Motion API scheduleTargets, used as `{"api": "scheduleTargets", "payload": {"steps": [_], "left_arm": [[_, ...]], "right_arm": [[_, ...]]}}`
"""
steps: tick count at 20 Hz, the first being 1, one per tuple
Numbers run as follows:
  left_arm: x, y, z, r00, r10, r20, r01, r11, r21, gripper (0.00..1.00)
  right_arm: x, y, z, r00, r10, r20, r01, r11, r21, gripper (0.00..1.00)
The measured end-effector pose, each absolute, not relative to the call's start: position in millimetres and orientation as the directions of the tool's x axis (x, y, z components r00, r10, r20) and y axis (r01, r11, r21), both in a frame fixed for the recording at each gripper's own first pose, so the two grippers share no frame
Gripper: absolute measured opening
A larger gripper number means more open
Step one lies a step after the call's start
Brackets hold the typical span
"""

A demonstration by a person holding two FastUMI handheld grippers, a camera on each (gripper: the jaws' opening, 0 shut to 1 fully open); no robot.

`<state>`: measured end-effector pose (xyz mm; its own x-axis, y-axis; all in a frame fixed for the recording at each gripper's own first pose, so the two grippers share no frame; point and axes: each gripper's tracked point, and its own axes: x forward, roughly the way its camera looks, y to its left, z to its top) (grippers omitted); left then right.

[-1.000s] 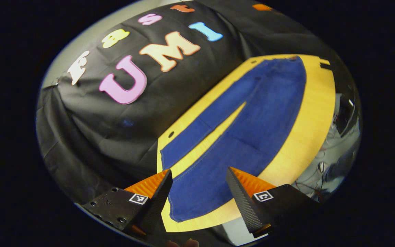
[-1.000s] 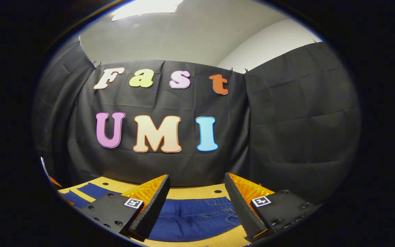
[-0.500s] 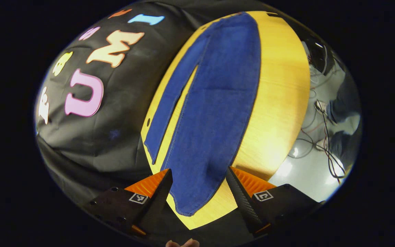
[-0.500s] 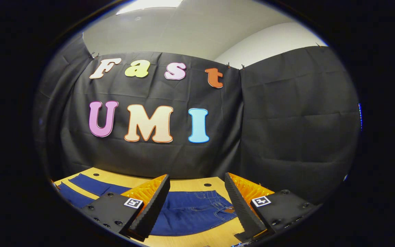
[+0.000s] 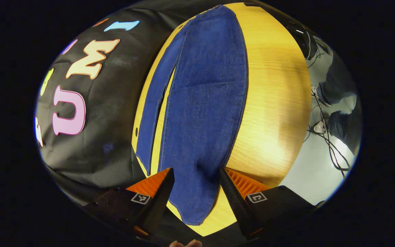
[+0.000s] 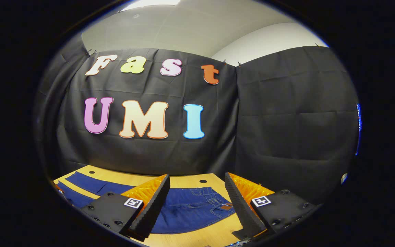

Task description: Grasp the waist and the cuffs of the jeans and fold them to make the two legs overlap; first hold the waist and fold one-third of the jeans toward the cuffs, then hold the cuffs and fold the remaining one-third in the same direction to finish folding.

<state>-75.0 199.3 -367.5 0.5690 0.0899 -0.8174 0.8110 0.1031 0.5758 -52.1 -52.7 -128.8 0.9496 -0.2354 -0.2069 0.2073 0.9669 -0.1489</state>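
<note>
Left hand-held gripper (image 5: 194,181) now lower over jeans (image 5: 201,103) cuff, jaws parted

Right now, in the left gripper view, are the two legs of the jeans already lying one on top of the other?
No: the jeans lie flat on the wooden table with a strip of wood showing between the legs.

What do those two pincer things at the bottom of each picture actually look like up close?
Each is a pair of wedge-shaped fingers tapering to a point, with ribbed inner faces. The left gripper and right gripper look alike: each finger sits on a dark, flat base plate with screw holes, and each plate carries a small square black-and-white marker. No cables run along them.
</note>
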Motion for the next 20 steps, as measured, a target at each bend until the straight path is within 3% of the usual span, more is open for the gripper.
{"api": "scheduleTargets", "payload": {"steps": [4, 7, 8, 9, 11, 16, 20], "left_arm": [[-67.6, 198.5, -381.7, 0.496, 0.097, -0.863, 0.857, 0.101, 0.505, 0.84], [-78.3, 198.5, -388.1, 0.435, 0.106, -0.894, 0.883, 0.144, 0.447, 0.36], [-82.3, 196.3, -390.4, 0.422, 0.104, -0.901, 0.889, 0.149, 0.433, 0.32], [-84.0, 196.2, -389.5, 0.42, 0.108, -0.901, 0.889, 0.149, 0.432, 0.15], [-82.7, 196.9, -388.8, 0.433, 0.114, -0.894, 0.882, 0.15, 0.446, 0.04], [-85.5, 196.0, -390.5, 0.431, 0.129, -0.893, 0.868, 0.213, 0.449, 0.0], [-85.5, 196.6, -390.6, 0.429, 0.141, -0.892, 0.862, 0.232, 0.451, 0.0]], "right_arm": [[-55.1, -56.2, -130.6, 0.945, -0.253, -0.209, 0.222, 0.962, -0.159, 0.99], [-56.2, -58.8, -130.2, 0.942, -0.265, -0.207, 0.234, 0.959, -0.162, 0.99], [-55.6, -59.2, -128.2, 0.943, -0.265, -0.202, 0.234, 0.959, -0.163, 0.99], [-53.7, -58.4, -129.6, 0.945, -0.259, -0.2, 0.228, 0.96, -0.166, 0.99], [-47.5, -56.0, -137.6, 0.951, -0.224, -0.211, 0.185, 0.964, -0.192, 0.99], [-37.4, -73.0, -190.2, 0.937, -0.122, -0.326, -0.002, 0.935, -0.356, 0.98], [-35.1, -91.2, -254.4, 0.884, -0.069, -0.463, -0.197, 0.842, -0.503, 1.0]]}}
